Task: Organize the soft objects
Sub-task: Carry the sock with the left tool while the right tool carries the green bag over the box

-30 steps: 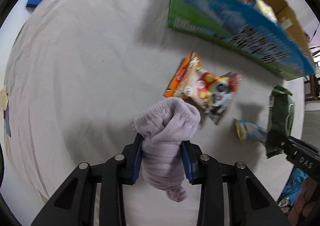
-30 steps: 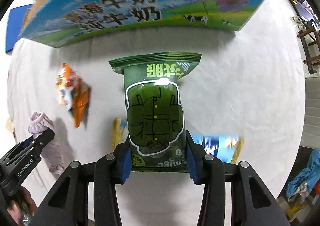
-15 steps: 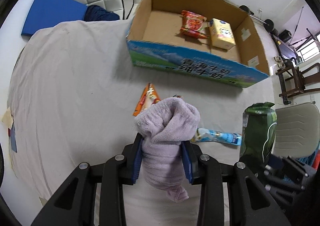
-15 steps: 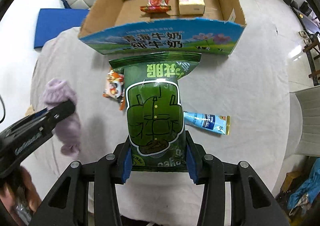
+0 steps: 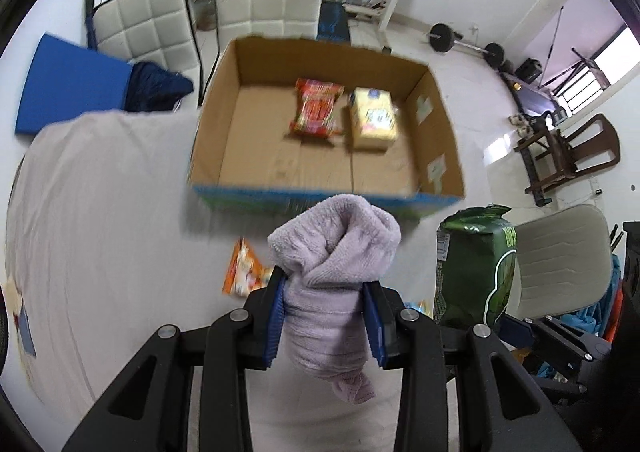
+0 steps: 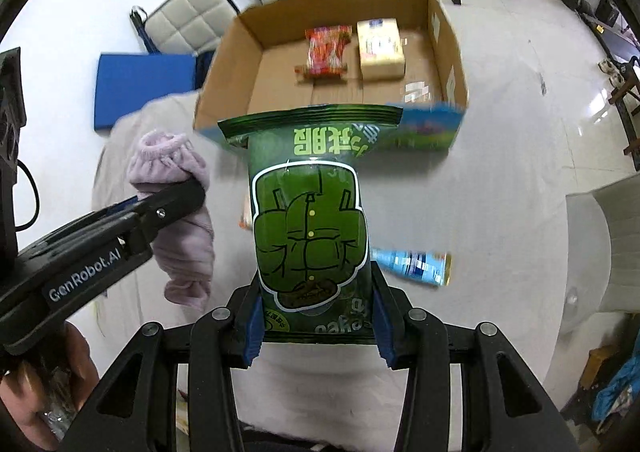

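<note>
Clamped between the blue pads of the left gripper [image 5: 326, 316] is a rolled lilac fleece cloth [image 5: 334, 264], pinched at its middle so that its folded top bulges above the fingers and a small knotted end hangs below them. From the right wrist view the same cloth [image 6: 176, 208] shows beside the left gripper's black arm, held in the air above the pale grey sheet-covered table [image 6: 120, 156].

Both fingers of the right gripper [image 6: 318, 326] press against the lower edges of a glossy dark green snack bag with a cartoon jacket print [image 6: 310, 220], which stands upright between them, its crimped top reaching in front of the near wall of the box. In the left wrist view that bag [image 5: 474, 272] appears to the right of the cloth.

Beyond both grippers sits an open brown cardboard box with a blue printed front [image 5: 216, 140]; on its floor lie a red crinkly snack packet [image 5: 316, 108] and a pale yellow rectangular pack [image 5: 372, 118], side by side. On the table sheet lie an orange snack pouch [image 5: 240, 268], near the cloth, and a light blue sachet [image 6: 412, 266], just right of the green bag.
</note>
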Action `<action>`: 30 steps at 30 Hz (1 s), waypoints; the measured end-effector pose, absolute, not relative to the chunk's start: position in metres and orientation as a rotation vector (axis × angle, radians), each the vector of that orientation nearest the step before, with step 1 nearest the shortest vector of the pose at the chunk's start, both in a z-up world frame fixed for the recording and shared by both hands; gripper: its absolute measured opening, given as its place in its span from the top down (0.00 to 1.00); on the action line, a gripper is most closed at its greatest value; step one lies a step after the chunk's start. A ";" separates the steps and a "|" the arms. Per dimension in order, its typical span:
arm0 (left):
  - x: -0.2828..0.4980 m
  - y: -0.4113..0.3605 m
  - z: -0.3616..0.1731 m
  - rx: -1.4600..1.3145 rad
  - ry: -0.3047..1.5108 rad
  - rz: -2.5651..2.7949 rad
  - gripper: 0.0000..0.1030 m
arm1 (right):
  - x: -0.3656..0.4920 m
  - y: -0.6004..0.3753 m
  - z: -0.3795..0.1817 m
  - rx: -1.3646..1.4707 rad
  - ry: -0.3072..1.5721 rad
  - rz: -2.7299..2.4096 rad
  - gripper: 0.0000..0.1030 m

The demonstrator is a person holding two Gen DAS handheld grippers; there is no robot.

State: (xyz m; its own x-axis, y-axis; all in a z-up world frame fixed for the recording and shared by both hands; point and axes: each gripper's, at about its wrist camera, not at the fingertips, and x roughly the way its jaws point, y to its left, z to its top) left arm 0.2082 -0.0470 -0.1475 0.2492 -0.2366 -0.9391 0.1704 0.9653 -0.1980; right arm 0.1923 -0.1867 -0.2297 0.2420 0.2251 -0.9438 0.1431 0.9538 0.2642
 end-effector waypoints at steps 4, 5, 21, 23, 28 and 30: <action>0.244 -0.047 -0.138 -0.062 1.266 -0.286 0.69 | 0.225 -0.203 -0.217 0.329 1.289 0.028 0.55; 0.257 -0.045 -0.136 -0.062 1.264 -0.280 0.69 | 0.236 -0.209 -0.215 0.328 1.278 0.017 0.55; 0.399 -0.037 -0.201 -0.021 1.372 -0.195 0.69 | 0.362 -0.265 -0.290 0.401 1.360 -0.173 0.55; 0.409 -0.038 -0.218 -0.005 1.403 -0.185 0.69 | 0.370 -0.270 -0.311 0.455 1.387 -0.197 0.55; 0.434 -0.039 -0.263 0.016 1.493 -0.179 0.69 | 0.380 -0.273 -0.344 0.508 1.423 -0.245 0.55; 0.444 -0.040 -0.275 0.014 1.517 -0.172 0.69 | 0.383 -0.272 -0.354 0.508 1.430 -0.260 0.55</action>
